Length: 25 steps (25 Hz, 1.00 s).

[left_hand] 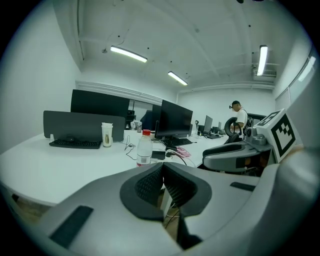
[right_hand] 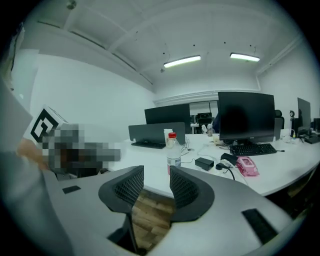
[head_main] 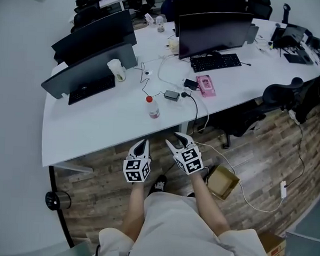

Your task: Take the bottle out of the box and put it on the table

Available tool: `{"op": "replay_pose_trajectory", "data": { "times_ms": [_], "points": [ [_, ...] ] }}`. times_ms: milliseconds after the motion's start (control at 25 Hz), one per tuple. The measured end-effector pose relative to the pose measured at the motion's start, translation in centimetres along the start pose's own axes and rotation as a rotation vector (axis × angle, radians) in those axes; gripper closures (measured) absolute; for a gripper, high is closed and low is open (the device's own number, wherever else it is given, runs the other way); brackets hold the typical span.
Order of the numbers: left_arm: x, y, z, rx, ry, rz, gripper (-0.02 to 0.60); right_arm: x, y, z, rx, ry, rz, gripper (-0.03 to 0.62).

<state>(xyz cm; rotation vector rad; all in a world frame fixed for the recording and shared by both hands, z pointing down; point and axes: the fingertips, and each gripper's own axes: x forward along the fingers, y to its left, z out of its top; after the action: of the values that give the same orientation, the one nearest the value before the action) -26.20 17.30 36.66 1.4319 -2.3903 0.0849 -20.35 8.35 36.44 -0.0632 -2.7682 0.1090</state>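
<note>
The bottle [head_main: 153, 108] stands upright on the white table [head_main: 95, 129], red cap on top, a little in from the near edge and out of the box [head_main: 223, 181]. The box sits open on the wooden floor, down to the person's right. A black adapter [head_main: 172, 95] and its cable lie just right of the bottle. A pink case [head_main: 205, 85] and a keyboard [head_main: 215, 62] are farther back.

Both claws are held side by side off the table's near edge, over the floor and short of the bottle. The left gripper [left_hand: 161, 167] has its jaws closed together with nothing in them. The right gripper [right_hand: 156, 172] has its jaws moderately apart and empty. Only floorboards show through the gap, and the bottle stands beyond them on the table.
</note>
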Motion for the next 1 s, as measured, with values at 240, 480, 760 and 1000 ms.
{"op": "replay_pose_trajectory", "data": {
  "times_ms": [240, 480, 760, 1000],
  "points": [
    [-0.7, -1.1, -0.5, 0.007, -0.013, 0.021, 0.568, -2.0, -1.1, -1.1, 0.027, -0.001, -0.027, 0.449],
    [-1.4, -1.0, -0.4, 0.011, -0.007, 0.026, 0.568, -2.4, -0.9, -0.9, 0.075, -0.033, -0.036, 0.505],
    [-2.4, -0.6, -0.5, 0.01, -0.031, 0.056, 0.568, -2.4, -0.7, -1.4, 0.113, -0.033, -0.067, 0.553],
    [-2.4, -0.7, -1.1, 0.002, -0.014, 0.046, 0.568, -2.4, -0.2, -2.8, 0.149, -0.019, -0.031, 0.554]
  ]
}}
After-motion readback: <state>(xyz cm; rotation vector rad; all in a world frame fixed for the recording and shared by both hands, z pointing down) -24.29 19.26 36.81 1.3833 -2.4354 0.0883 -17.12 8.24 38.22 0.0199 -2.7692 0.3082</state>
